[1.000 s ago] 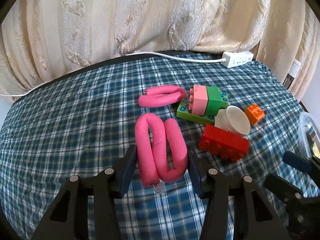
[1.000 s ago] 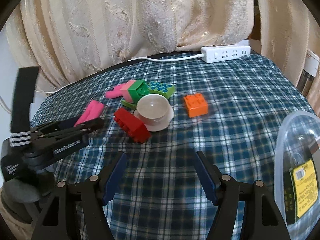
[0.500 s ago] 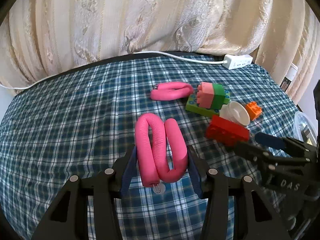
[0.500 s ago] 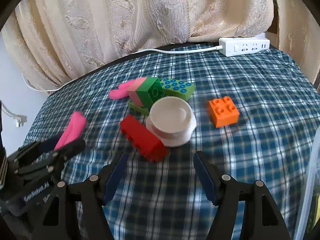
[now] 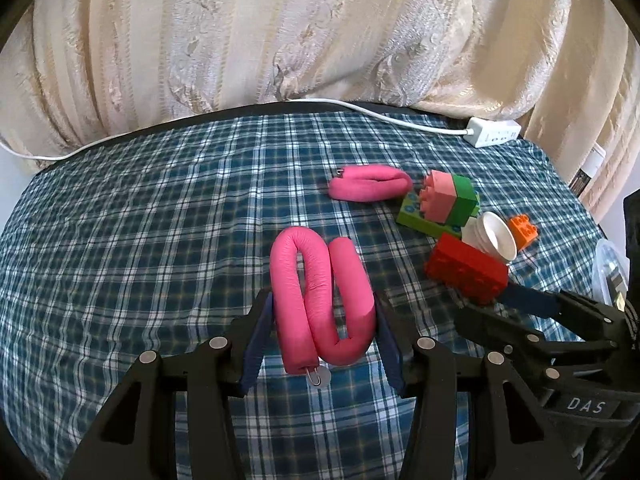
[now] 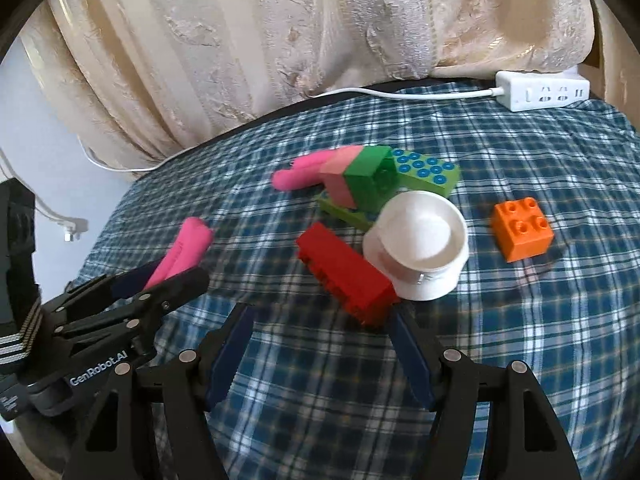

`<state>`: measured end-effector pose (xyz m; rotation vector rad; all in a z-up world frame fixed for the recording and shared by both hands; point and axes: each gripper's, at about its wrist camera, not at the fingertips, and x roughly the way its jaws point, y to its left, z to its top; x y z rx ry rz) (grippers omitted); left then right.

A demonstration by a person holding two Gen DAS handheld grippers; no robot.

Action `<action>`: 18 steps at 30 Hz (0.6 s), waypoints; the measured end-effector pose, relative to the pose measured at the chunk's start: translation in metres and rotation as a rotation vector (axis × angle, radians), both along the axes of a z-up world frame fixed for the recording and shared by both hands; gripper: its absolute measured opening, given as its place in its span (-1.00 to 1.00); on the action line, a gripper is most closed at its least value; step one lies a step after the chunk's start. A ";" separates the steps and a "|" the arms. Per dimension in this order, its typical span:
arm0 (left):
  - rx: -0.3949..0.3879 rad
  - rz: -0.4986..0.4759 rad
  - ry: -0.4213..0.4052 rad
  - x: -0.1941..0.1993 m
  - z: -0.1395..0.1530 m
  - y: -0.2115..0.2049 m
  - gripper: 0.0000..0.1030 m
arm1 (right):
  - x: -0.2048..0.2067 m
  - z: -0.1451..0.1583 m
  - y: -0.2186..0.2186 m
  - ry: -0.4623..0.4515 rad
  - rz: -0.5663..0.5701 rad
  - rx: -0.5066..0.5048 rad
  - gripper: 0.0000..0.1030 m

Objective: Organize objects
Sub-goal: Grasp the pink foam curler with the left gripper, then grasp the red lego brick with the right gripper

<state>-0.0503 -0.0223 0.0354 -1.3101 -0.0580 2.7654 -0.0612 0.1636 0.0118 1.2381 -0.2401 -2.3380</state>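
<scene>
My left gripper [image 5: 324,308] is shut on a bent pink foam roller [image 5: 316,288], which sticks out ahead of its pads above the plaid cloth. From the right wrist view this gripper [image 6: 160,280] and its roller [image 6: 188,246] sit at the left. My right gripper [image 6: 322,316] stands open, and the near end of a red brick [image 6: 344,270] lies just ahead between its fingertips. Behind the brick are a tipped white cup [image 6: 420,240], a pink-and-green block [image 6: 368,184] on a green studded plate [image 6: 428,170], an orange brick [image 6: 522,228] and a second pink roller [image 6: 300,174].
A white power strip [image 6: 542,94] with its cable lies at the table's back edge under a cream curtain [image 6: 320,20]. A clear plastic container [image 5: 610,268] sits at the far right. The blue plaid cloth [image 5: 140,240] is bare on the left side.
My right gripper has come closer to the red brick and cup, which now fill more of its view. My left gripper has shifted left with the pink roller still in it.
</scene>
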 end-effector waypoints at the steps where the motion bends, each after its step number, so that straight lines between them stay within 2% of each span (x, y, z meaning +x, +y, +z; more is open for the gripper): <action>1: 0.003 0.001 0.002 0.000 0.001 -0.001 -0.02 | 0.000 0.000 -0.001 -0.002 0.008 -0.002 0.41; 6: 0.012 0.009 0.004 0.001 0.003 -0.004 -0.02 | -0.001 -0.002 -0.009 -0.032 0.073 -0.051 0.41; 12: 0.023 0.027 0.005 0.000 0.005 -0.009 -0.02 | -0.008 0.001 0.000 0.017 -0.036 0.033 0.41; 18: 0.023 0.028 0.008 0.002 0.006 -0.007 -0.02 | -0.018 -0.002 -0.013 0.036 -0.003 0.053 0.41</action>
